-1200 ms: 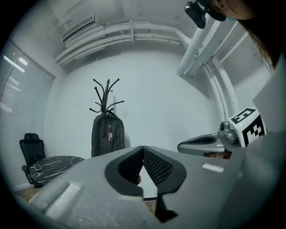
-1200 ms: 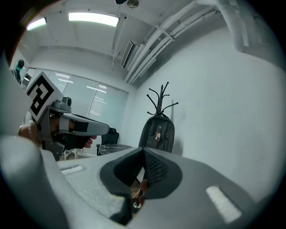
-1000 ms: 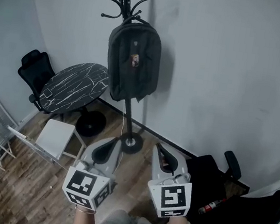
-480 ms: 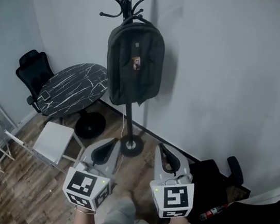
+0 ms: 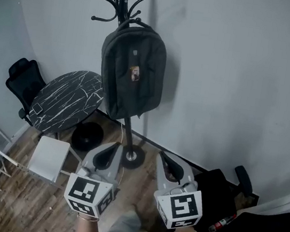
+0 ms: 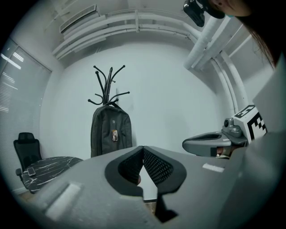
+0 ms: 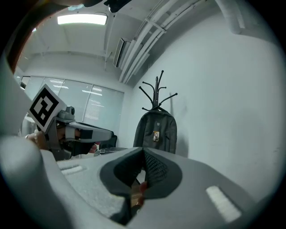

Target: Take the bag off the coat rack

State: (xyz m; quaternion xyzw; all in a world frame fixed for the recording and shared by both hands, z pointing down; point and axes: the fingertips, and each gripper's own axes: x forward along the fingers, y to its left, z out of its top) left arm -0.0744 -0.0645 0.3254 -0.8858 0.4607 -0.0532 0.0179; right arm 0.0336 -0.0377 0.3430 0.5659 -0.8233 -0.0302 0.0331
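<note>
Since the bag [image 5: 132, 76] is hanging untouched on the coat rack [image 5: 121, 1], well apart from the left hand-held gripper [image 5: 114, 147] and right hand-held gripper [image 5: 163, 156], both clenched on nothing, I'd say basically the whole job's left tbh.

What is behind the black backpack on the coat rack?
The coat rack's pole emerges below the backpack, with the white wall behind. The pole's middle part is covered.
</note>
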